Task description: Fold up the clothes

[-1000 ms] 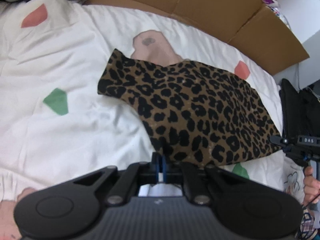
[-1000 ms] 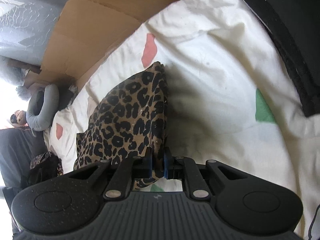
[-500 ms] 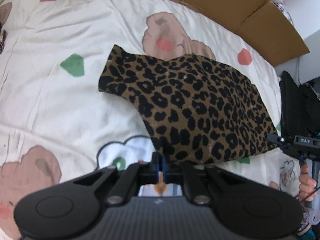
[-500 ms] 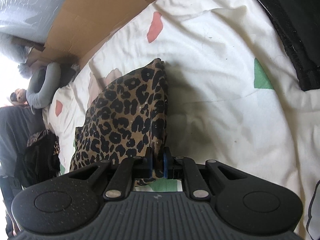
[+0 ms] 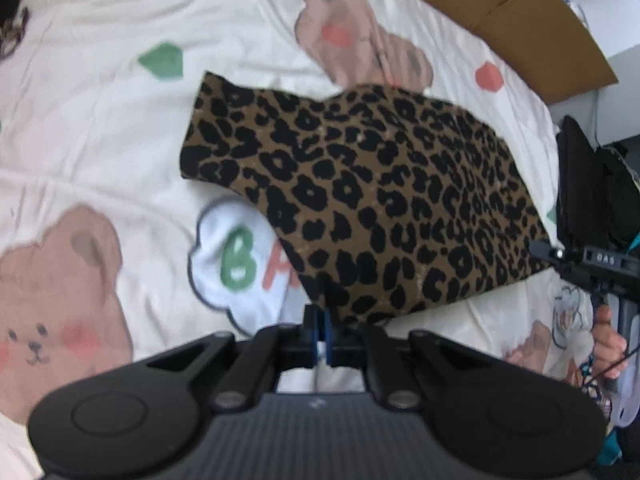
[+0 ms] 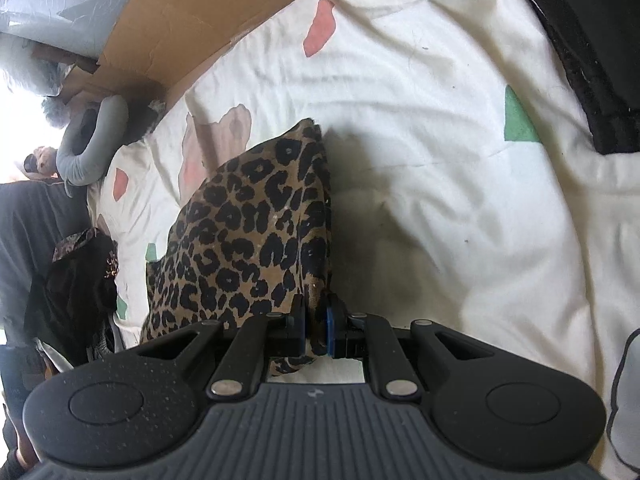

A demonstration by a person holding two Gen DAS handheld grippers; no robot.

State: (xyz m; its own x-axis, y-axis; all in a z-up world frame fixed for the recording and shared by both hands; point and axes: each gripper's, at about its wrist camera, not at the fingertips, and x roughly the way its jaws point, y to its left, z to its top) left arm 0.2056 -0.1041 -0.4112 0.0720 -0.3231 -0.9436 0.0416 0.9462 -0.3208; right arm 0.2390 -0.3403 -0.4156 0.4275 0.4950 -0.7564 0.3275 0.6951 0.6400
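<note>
Cloth (image 5: pixel 360 200) with leopard print hangs between my two grippers over the bed cover (image 5: pixel 100 140), one far corner lying on the cover. My left gripper (image 5: pixel 317 330) is pinched almost fully shut on the near corner of it; the fabric starts just at the blue pads. In the same view the right gripper (image 5: pixel 560 258) sits at the other near corner, with my hand (image 5: pixel 608 340) below it. From its own camera I see the right gripper (image 6: pixel 316 330) closed narrow on a bunched edge of the cloth (image 6: pixel 248 240) – a thick fold is between the pads.

I judge the step is to lay the cloth flat for a fold. To do it well I should keep both corners at equal height and keep the near edge taut, so the fabric does not sag in the middle, then bring it down evenly.

On the left the cover is free and wide – good room to move. Far side is closed by cardboard (image 5: pixel 500 12), so I should not push that way. On the right a black bag (image 6: pixel 592 40) lies on the cover, near the cloth, and it limits my right hand.
</note>
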